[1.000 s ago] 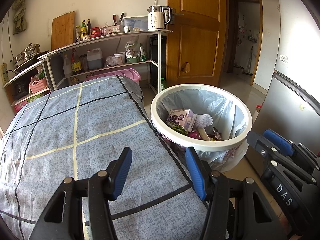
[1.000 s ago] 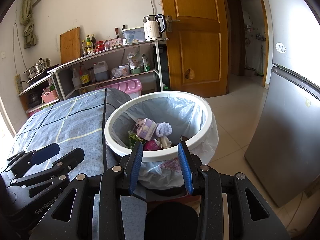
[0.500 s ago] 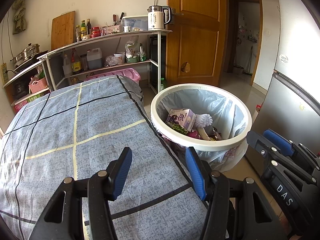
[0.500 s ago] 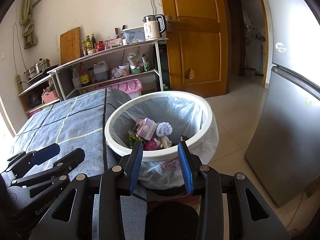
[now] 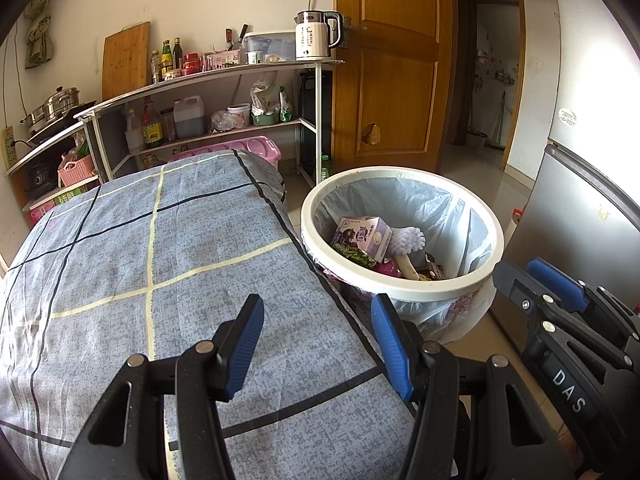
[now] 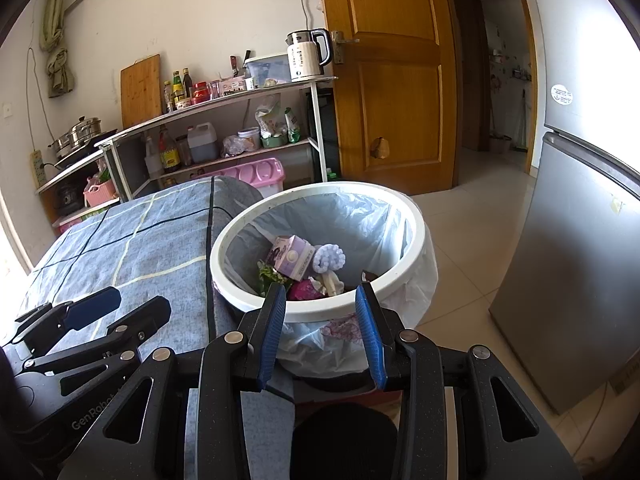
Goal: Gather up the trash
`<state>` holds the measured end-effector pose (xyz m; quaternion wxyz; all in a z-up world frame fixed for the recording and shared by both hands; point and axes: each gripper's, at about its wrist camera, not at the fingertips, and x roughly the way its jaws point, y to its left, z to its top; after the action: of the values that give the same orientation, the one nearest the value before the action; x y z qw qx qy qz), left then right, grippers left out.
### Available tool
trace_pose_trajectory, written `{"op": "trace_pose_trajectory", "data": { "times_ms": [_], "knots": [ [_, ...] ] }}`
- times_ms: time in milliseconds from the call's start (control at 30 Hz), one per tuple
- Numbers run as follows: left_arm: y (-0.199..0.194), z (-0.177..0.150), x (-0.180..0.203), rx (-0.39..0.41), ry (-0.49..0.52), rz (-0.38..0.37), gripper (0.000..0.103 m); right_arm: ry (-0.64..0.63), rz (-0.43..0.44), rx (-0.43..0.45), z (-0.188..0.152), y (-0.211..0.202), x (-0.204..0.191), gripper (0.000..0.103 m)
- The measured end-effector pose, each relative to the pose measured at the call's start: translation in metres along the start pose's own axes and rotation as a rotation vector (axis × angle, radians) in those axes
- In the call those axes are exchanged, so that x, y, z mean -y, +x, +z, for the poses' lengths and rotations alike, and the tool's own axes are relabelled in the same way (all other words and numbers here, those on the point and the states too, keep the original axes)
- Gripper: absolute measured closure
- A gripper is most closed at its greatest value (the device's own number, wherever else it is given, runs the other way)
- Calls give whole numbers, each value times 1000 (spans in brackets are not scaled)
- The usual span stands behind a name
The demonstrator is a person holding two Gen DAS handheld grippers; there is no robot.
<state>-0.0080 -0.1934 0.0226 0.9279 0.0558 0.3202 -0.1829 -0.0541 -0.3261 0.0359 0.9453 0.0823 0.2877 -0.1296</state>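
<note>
The left gripper (image 5: 318, 342) was held level, its two blue-padded fingers (image 5: 244, 342) spread wide apart with nothing between them. The right gripper (image 6: 322, 330) sat just to its right at about the same height, its fingers (image 6: 370, 334) likewise parted and empty. Each showed at the edge of the other's view, side by side and pointing roughly the same way, not touching.
</note>
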Motion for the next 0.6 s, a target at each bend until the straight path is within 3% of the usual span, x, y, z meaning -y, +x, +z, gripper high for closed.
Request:
{"op": "trace_pose_trajectory", "data": {
  "times_ms": [600],
  "knots": [
    [2,-2,0,-9,-3,-8,45,1,2,0,0,0,0,66]
  ]
}}
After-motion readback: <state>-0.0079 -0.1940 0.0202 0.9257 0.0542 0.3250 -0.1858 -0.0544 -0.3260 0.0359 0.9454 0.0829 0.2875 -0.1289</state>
